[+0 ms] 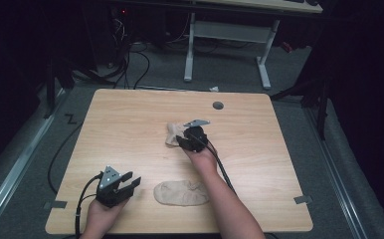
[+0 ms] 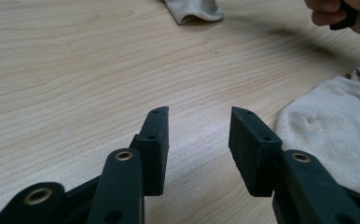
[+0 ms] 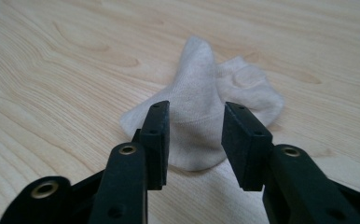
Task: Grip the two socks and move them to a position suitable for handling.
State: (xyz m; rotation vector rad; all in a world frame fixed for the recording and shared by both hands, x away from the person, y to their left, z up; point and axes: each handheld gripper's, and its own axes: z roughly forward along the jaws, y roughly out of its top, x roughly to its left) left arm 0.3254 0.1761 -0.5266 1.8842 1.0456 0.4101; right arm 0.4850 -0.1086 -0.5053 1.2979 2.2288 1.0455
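Two beige socks lie on the wooden table [image 1: 130, 119]. The crumpled one [image 1: 172, 133] [image 3: 243, 88] is near the table's middle. My right gripper [image 1: 182, 139] [image 3: 194, 109] stands open just at its near edge, jaws either side of the raised fold, not closed on it. The other sock [image 1: 181, 192] [image 2: 336, 135] lies flat near the front edge. My left gripper [image 1: 129, 180] [image 2: 199, 116] rests open at the front left, over bare wood just left of that flat sock. The crumpled sock [image 2: 194, 10] and the person's right hand [image 2: 341, 14] appear far off in the left gripper view.
A round grommet hole [image 1: 218, 105] sits near the table's far edge. Beyond the table are the white legs of a desk [image 1: 264, 64] and cables on the floor [image 1: 130, 59]. Cables trail from both grippers toward the front edge.
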